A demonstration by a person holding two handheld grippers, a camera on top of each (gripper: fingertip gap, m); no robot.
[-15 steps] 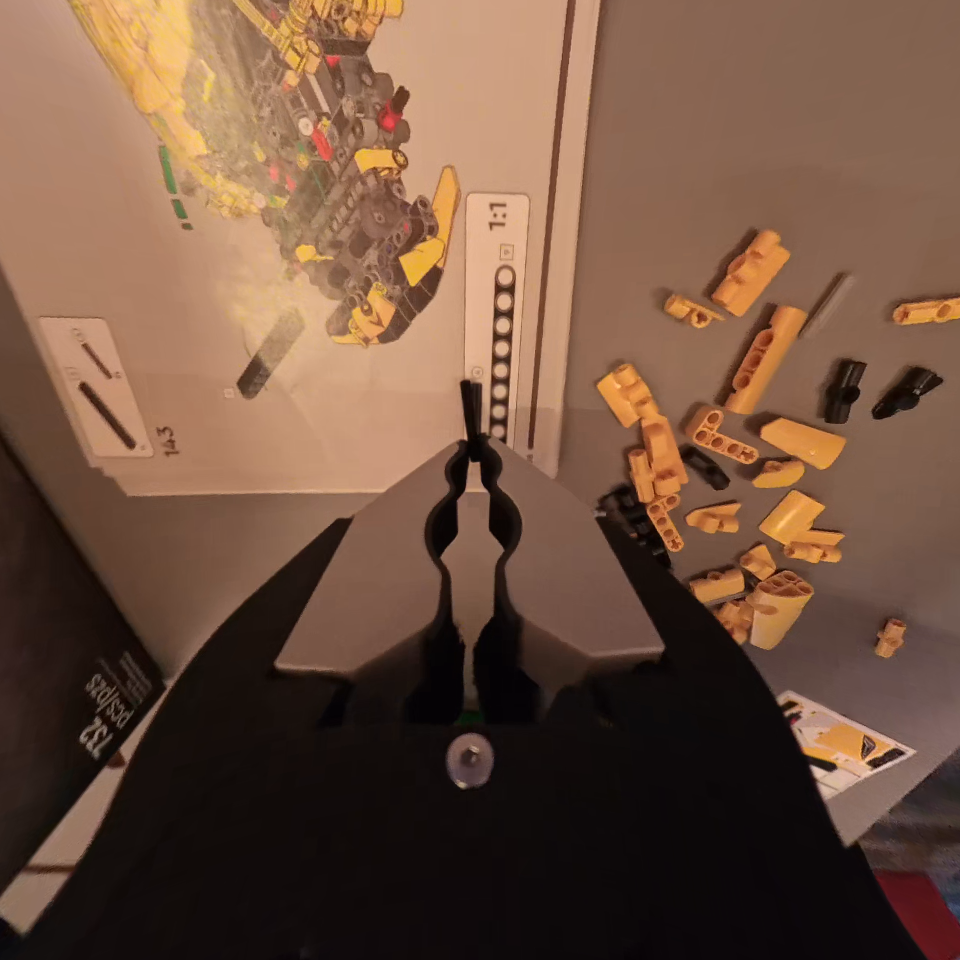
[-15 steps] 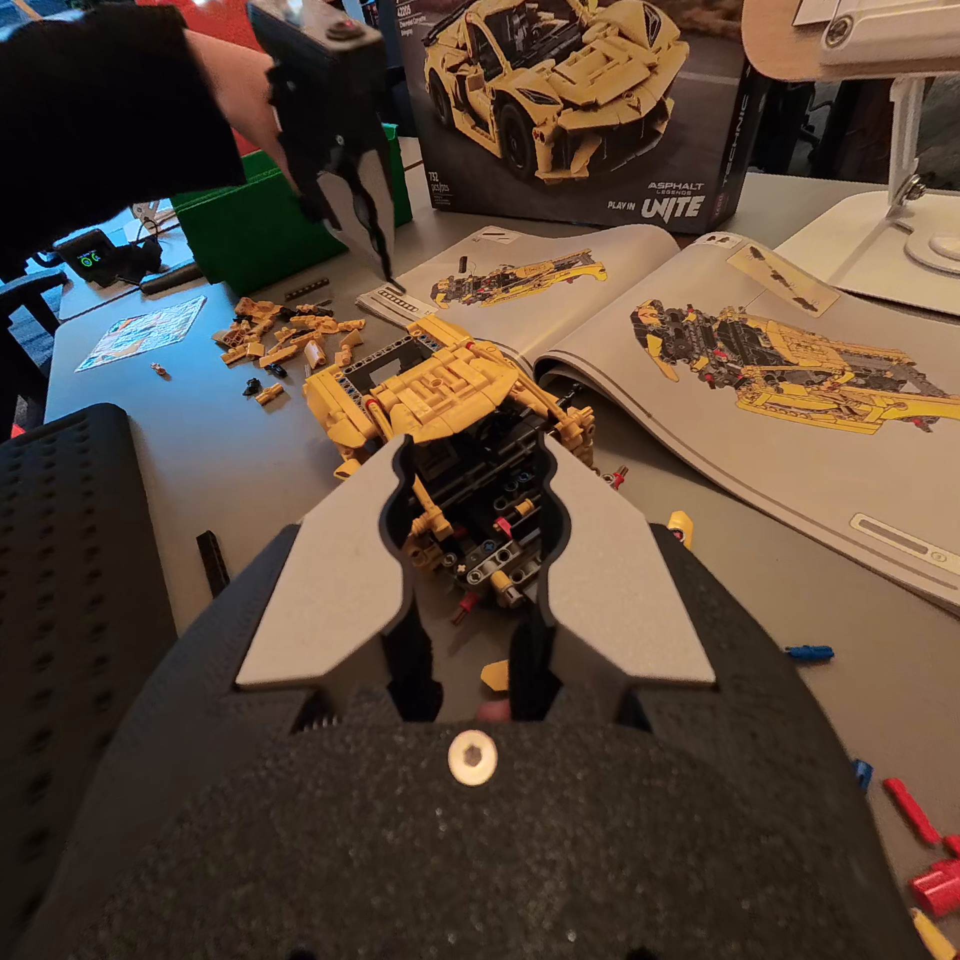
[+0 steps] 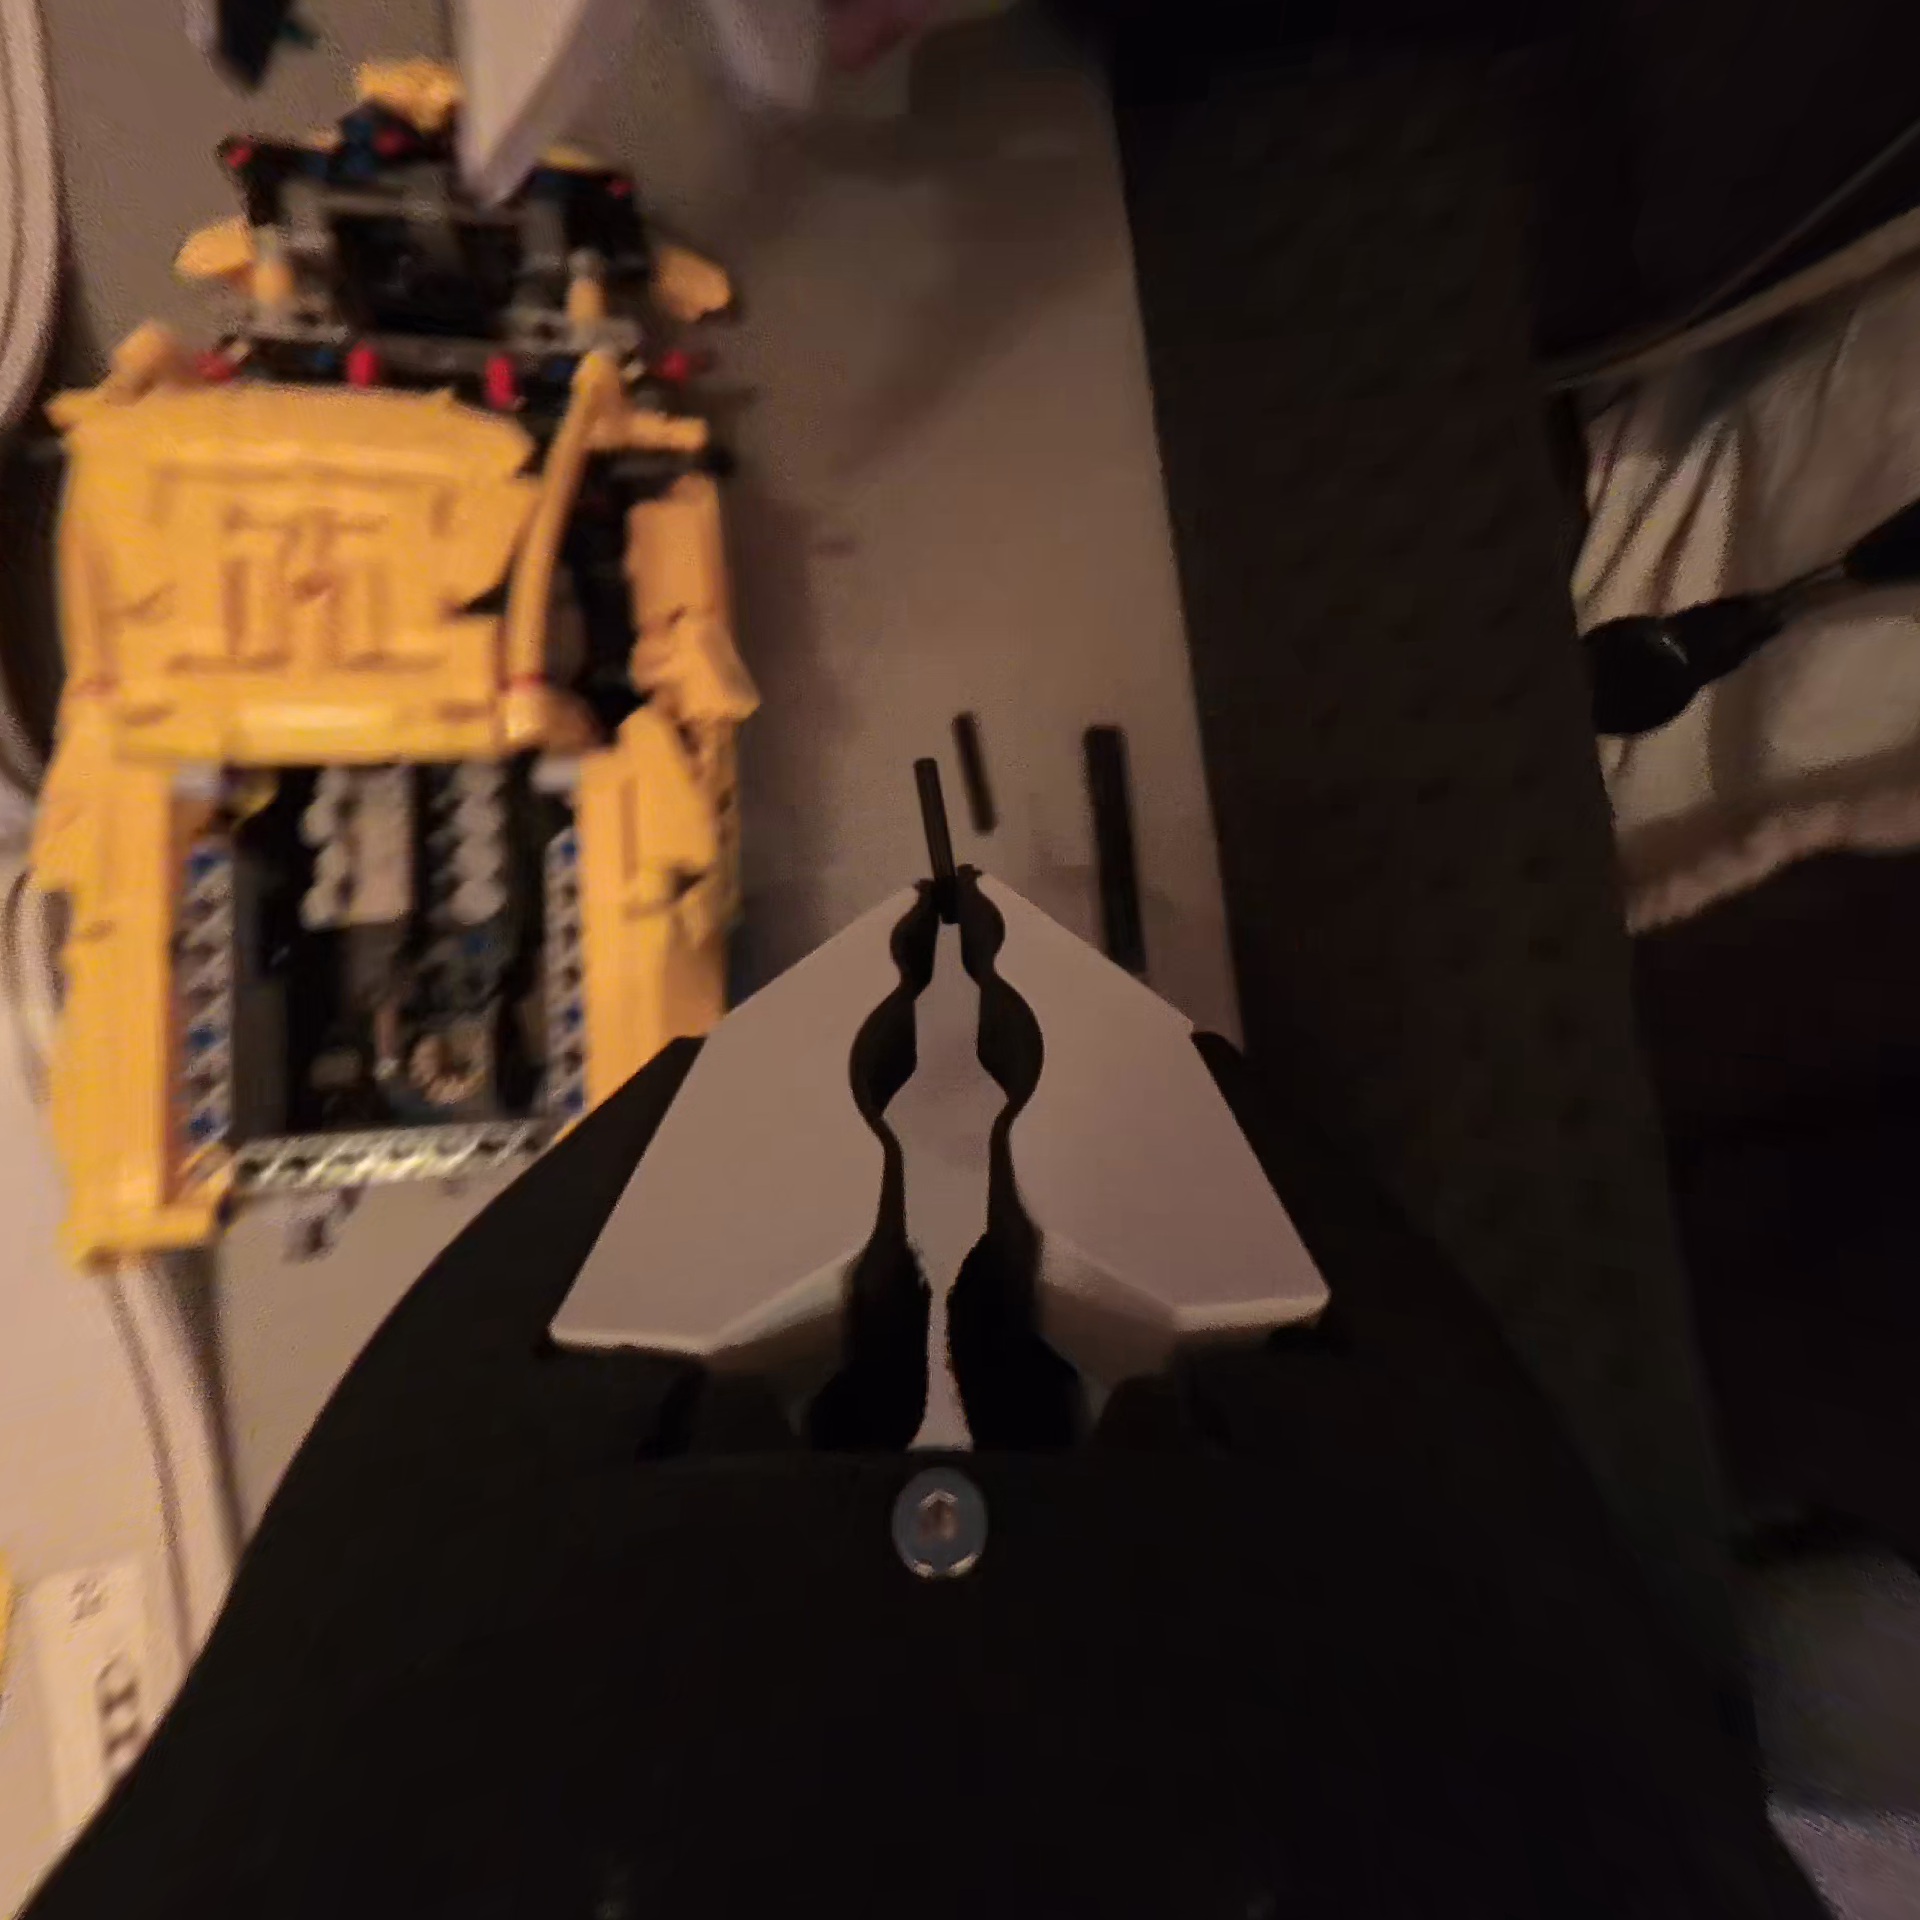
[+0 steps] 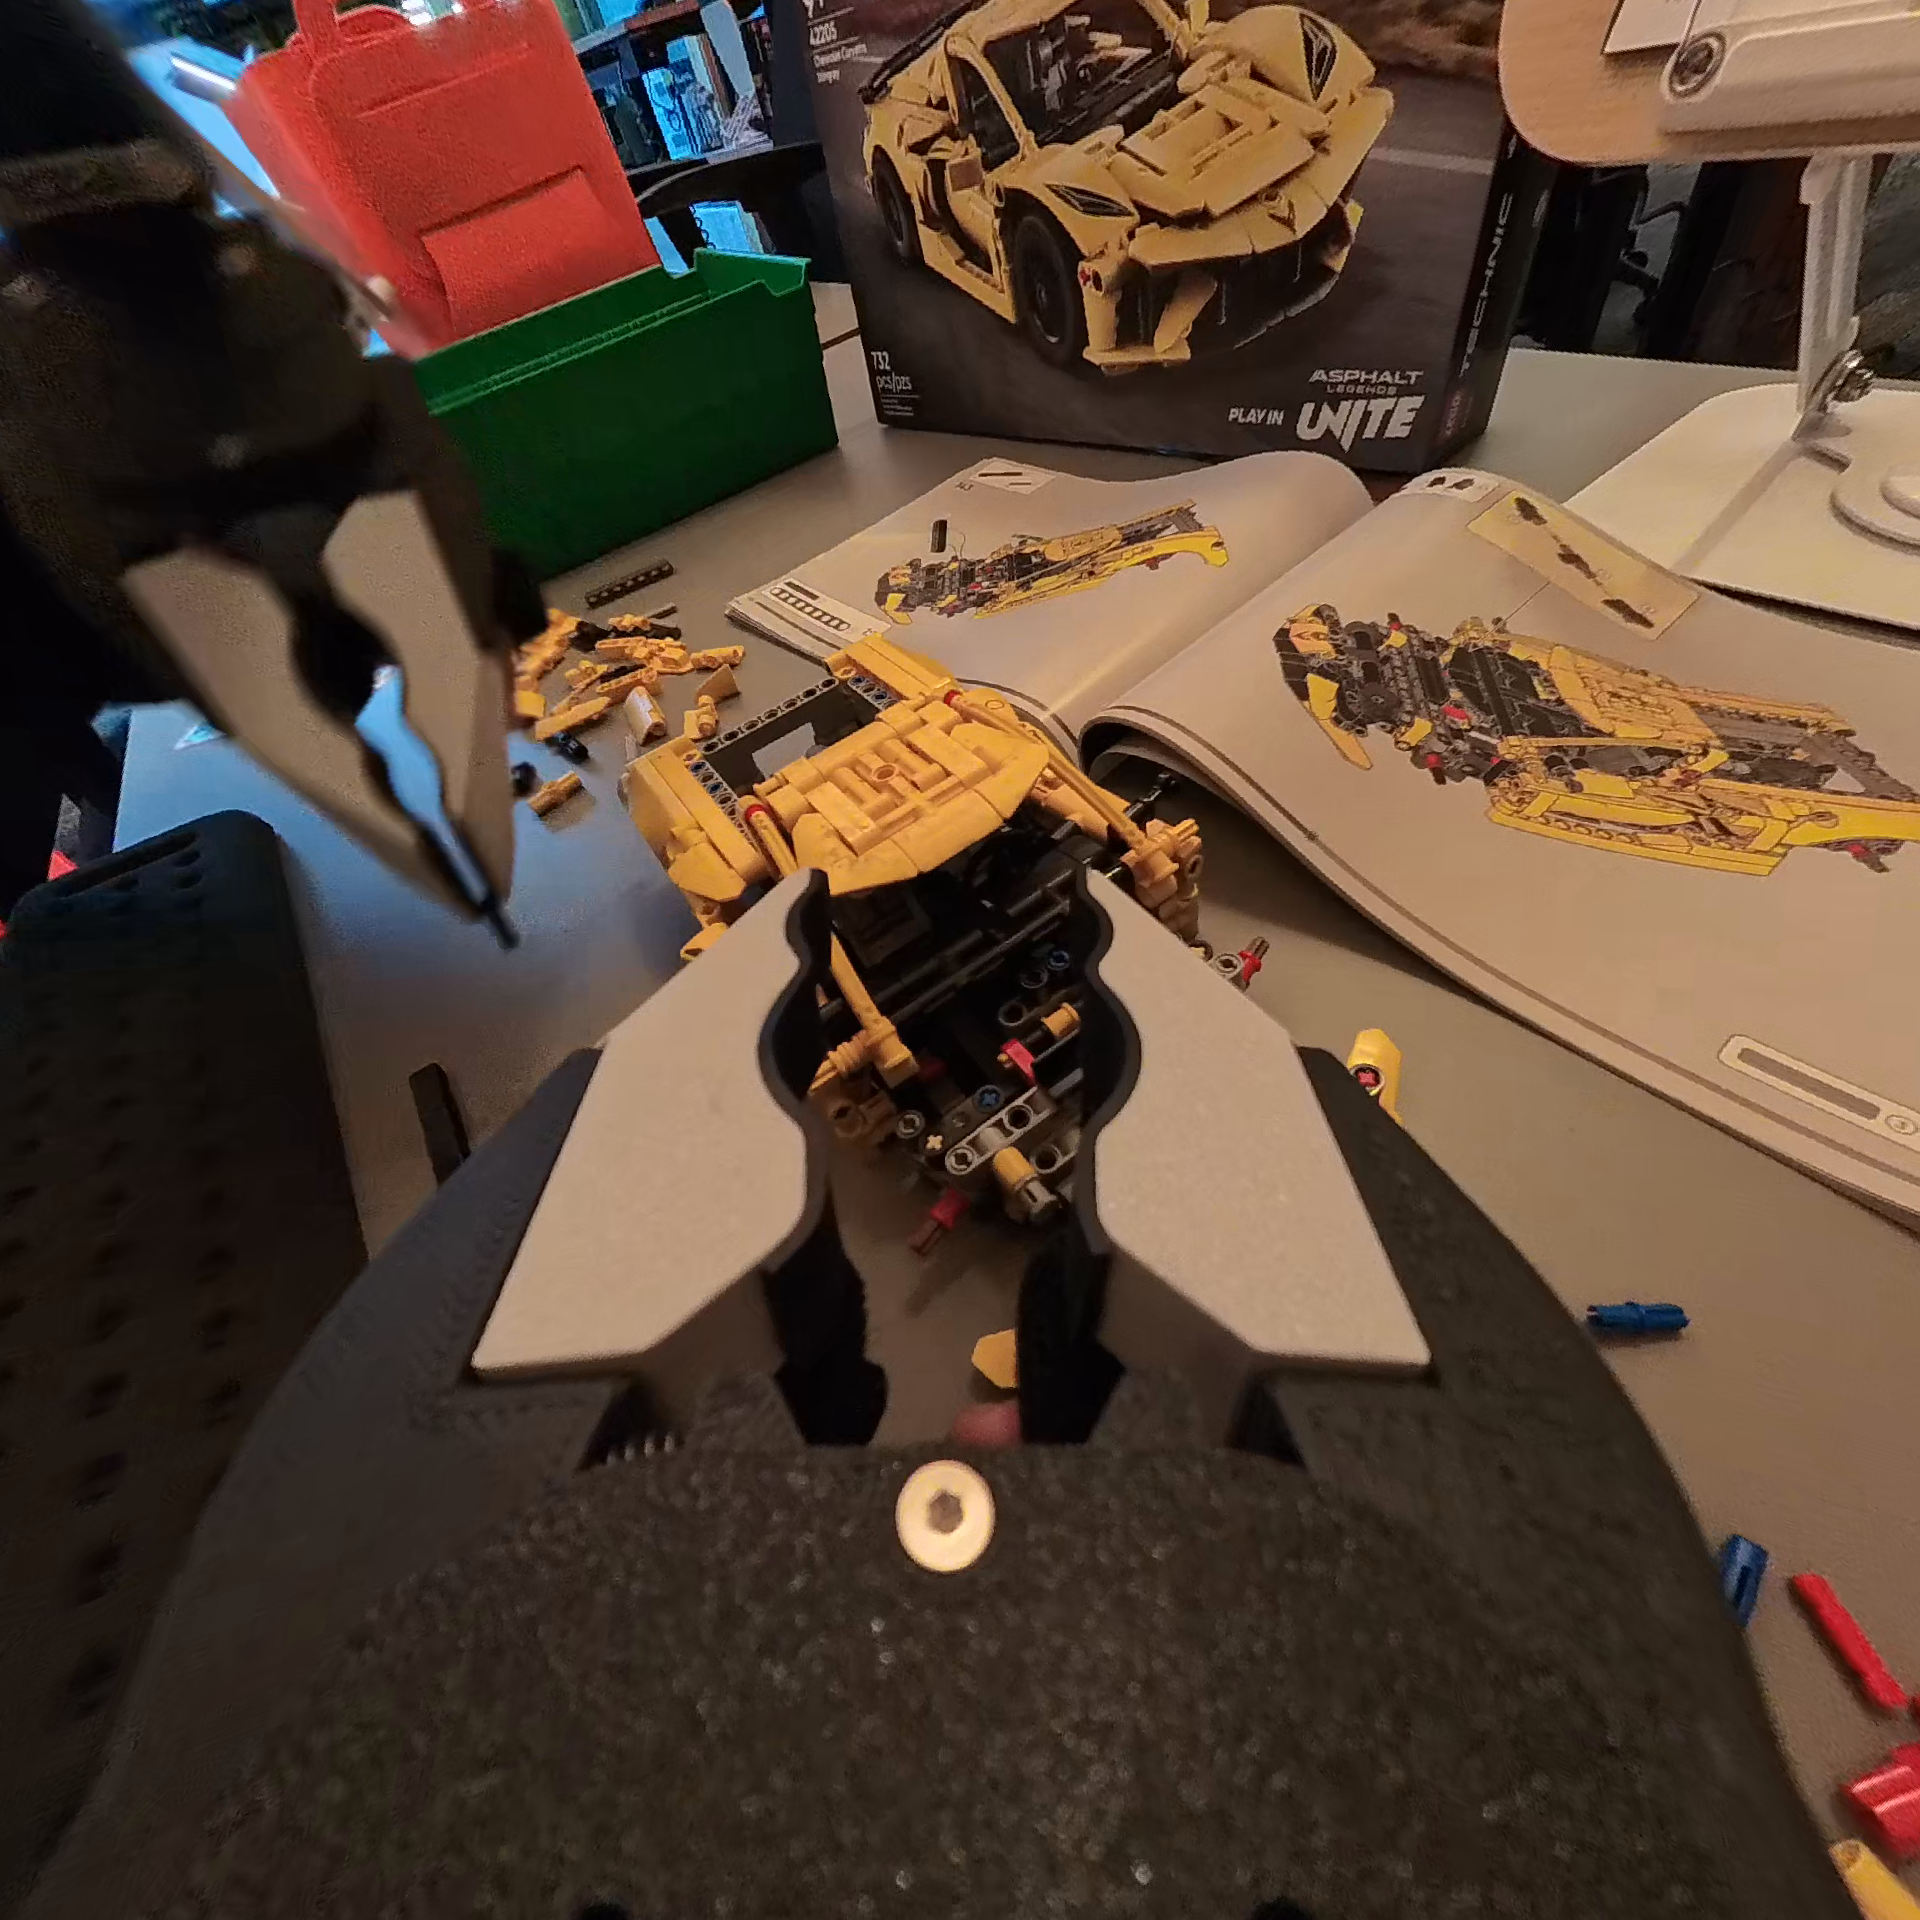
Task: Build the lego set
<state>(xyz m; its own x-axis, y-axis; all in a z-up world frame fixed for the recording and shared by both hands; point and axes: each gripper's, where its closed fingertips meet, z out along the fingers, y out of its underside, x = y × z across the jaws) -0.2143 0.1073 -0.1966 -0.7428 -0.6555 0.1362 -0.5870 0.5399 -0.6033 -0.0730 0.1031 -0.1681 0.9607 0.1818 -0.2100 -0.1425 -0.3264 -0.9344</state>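
A strip of bare table (image 4: 499,997) is lying open between the half-built yellow car (image 4: 883,810) and the black perforated pad (image 4: 135,1143). The left gripper (image 4: 488,904) is hanging over that strip. Loose yellow pieces (image 4: 613,675) are crowding the far end, and the open manual (image 4: 1455,790) is blocking the car's right side.

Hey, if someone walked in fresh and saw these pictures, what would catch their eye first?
Most likely the half-built yellow car model in the middle of the grey table, framed by the open right gripper. Behind it stands the set's box, with the open instruction booklet to the right. At left, the left gripper pinches a thin black axle above the table.
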